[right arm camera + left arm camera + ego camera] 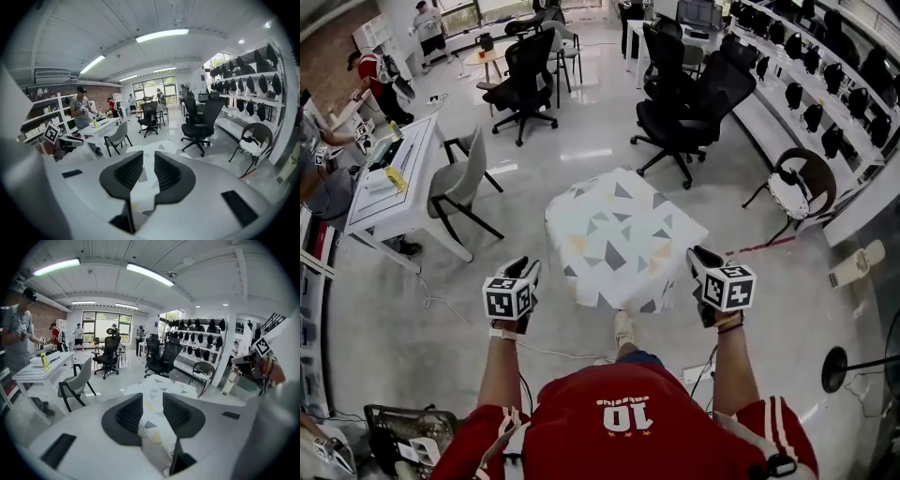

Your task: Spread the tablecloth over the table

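Tablecloth (623, 246): white with grey and yellow triangles. It lies spread over a small square table in the middle of the pale floor (534, 169), directly ahead of the person. The top lies flat. The near edge hangs down the side facing the person, with a slight fold at the near right corner. The table itself is covered from sight.

Left gripper (525, 266): held off the near left corner of the cloth, apart from it. In the left gripper view its jaws stand spread. The tablecloth (157, 385) shows through the gap beyond the left gripper (153, 401), with nothing pressed between the pads.

Right gripper (701, 255): held off the near right corner, just beside the cloth edge and not touching it. In the right gripper view the jaws of the right gripper (149, 157) stand apart, with only the distant tablecloth (157, 146) seen between them.

Person: red shirt (623, 422) at the bottom of the head view, both forearms reaching forward. One shoe (623, 328) shows just below the hanging edge.

Surroundings: a grey chair (461, 183) and a white desk (394, 173) stand to the left, well apart from the table. Black office chairs (689, 98) stand beyond it. A round-backed chair (802, 187) sits to the right, near a red line (759, 247) on the floor
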